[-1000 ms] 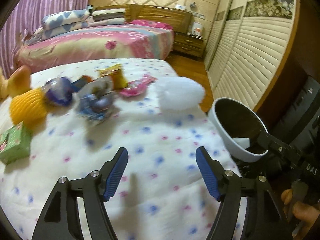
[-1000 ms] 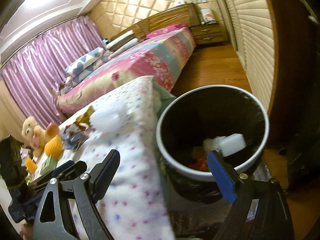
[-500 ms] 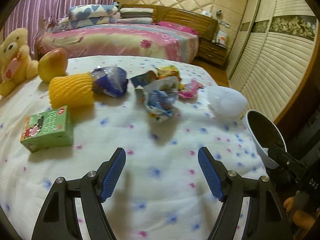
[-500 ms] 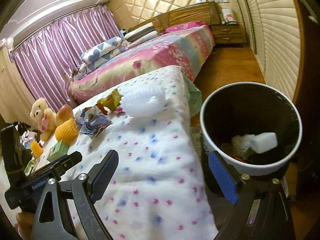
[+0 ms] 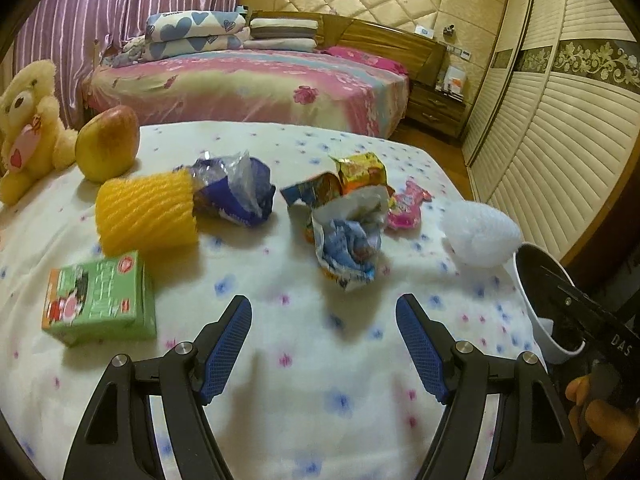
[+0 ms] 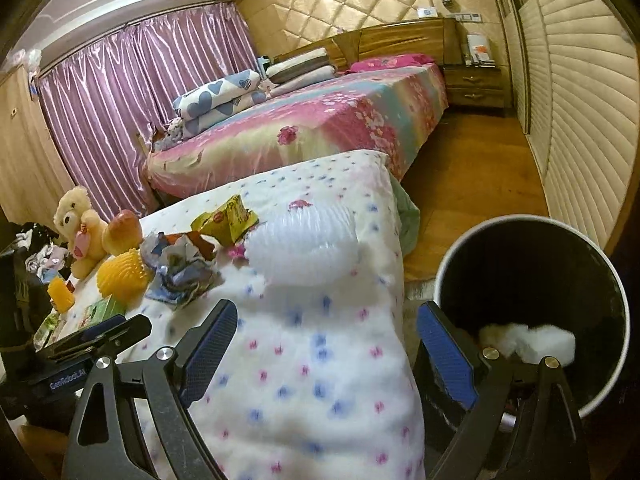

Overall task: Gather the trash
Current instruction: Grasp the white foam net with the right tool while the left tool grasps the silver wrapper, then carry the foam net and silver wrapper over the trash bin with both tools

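Note:
Trash lies on the white dotted bedspread [image 5: 304,360]: a crumpled blue-white wrapper [image 5: 348,248], a blue foil bag [image 5: 236,192], a yellow snack wrapper [image 5: 360,168], a pink wrapper [image 5: 406,208] and a white bubble-wrap wad [image 5: 480,232] near the right edge. My left gripper [image 5: 324,340] hangs open and empty just short of the crumpled wrapper. My right gripper [image 6: 324,344] is open and empty over the bed's edge, beside the white-rimmed black bin [image 6: 532,304], which holds white trash [image 6: 532,340]. The bubble wrap [image 6: 304,248] lies ahead of it.
A yellow foam net [image 5: 146,212], a green carton [image 5: 100,300], an apple [image 5: 106,148] and a teddy bear [image 5: 28,124] sit at the left of the bedspread. A pink bed [image 5: 248,88] stands behind, with wardrobe doors [image 5: 560,120] and wooden floor [image 6: 472,184] to the right.
Both views have swung left, away from the bin and toward the trash pile. The carton, net and teddy have come into the left view. Both grippers stay open and empty.

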### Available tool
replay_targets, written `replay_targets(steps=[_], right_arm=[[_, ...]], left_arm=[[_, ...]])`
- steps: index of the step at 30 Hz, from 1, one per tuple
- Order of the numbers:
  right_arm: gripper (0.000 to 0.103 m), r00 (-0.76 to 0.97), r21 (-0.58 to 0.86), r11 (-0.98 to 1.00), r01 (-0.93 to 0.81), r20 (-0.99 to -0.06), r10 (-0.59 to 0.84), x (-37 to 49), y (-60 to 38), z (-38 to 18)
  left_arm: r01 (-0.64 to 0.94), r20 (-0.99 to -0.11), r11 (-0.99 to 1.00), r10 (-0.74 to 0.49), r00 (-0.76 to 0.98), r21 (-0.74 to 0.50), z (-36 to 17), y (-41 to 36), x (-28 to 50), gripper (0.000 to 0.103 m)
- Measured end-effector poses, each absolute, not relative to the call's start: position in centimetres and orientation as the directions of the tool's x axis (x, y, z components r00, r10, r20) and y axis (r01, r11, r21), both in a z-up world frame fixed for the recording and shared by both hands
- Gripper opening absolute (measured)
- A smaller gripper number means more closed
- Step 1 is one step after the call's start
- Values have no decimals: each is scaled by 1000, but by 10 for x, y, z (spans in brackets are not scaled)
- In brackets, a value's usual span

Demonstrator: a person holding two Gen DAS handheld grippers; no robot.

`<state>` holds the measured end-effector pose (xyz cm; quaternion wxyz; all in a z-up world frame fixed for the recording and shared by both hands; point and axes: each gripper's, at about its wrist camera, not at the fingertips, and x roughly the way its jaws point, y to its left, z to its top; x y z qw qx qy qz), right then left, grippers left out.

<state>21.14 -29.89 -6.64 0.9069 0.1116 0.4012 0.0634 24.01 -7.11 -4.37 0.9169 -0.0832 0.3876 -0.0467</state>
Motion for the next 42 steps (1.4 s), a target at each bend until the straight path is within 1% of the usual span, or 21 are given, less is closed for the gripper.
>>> replay_targets(steps=[5, 7, 9, 11, 13, 14, 15, 16, 17, 18, 19, 20, 23, 26, 33, 42], right_arm=[[91, 659, 238, 970, -47, -722, 209, 234, -294, -70], [86, 649, 230, 972, -52, -732, 208, 243, -292, -74], [67, 632, 223, 974, -49, -748, 203, 251, -292, -79], [58, 609, 221, 974, -44, -767, 201, 259, -292, -84], [54, 593, 226, 973, -43, -778, 207, 265, -292, -88], [46, 589, 228, 973, -44, -780, 210, 267, -292, -89], [36, 585, 227, 973, -49, -783, 212, 269, -291, -90], [31, 582, 225, 973, -53, -785, 213, 271, -290, -90], [20, 578, 225, 973, -58, -787, 217, 273, -289, -91], [15, 574, 226, 972, -63, -789, 220, 273, -288, -92], [13, 571, 227, 972, -68, -790, 224, 274, -286, -93], [12, 569, 227, 971, -73, -790, 228, 274, -285, -93], [10, 576, 234, 969, -82, -782, 238, 271, -283, -90], [10, 580, 246, 966, -80, -776, 246, 264, -283, -87], [10, 594, 287, 956, -59, -759, 265, 237, -290, -81], [10, 618, 319, 948, -8, -744, 256, 202, -309, -72]], left_arm=[[14, -711, 985, -135, 690, -173, -48, -72, 263, 74], [14, -716, 985, -135, 685, -173, -50, -72, 272, 74], [15, -719, 984, -138, 681, -175, -53, -72, 279, 73], [20, -721, 983, -146, 677, -180, -55, -73, 285, 73], [23, -722, 983, -151, 675, -184, -57, -74, 289, 71], [24, -721, 982, -153, 676, -185, -57, -74, 291, 64], [28, -721, 981, -158, 674, -190, -58, -74, 293, 59], [33, -724, 980, -169, 669, -198, -60, -74, 295, 51], [37, -727, 978, -178, 664, -206, -61, -74, 297, 38], [40, -728, 976, -187, 659, -214, -63, -74, 298, 30], [48, -730, 974, -199, 654, -222, -64, -74, 299, 19], [48, -728, 974, -198, 656, -222, -64, -74, 298, 16], [55, -718, 972, -207, 665, -229, -62, -70, 295, 11], [57, -714, 971, -212, 667, -234, -61, -68, 289, 9], [77, -700, 962, -244, 671, -262, -55, -68, 269, 8], [162, -675, 947, -312, 668, -277, -42, -89, 245, 8]])
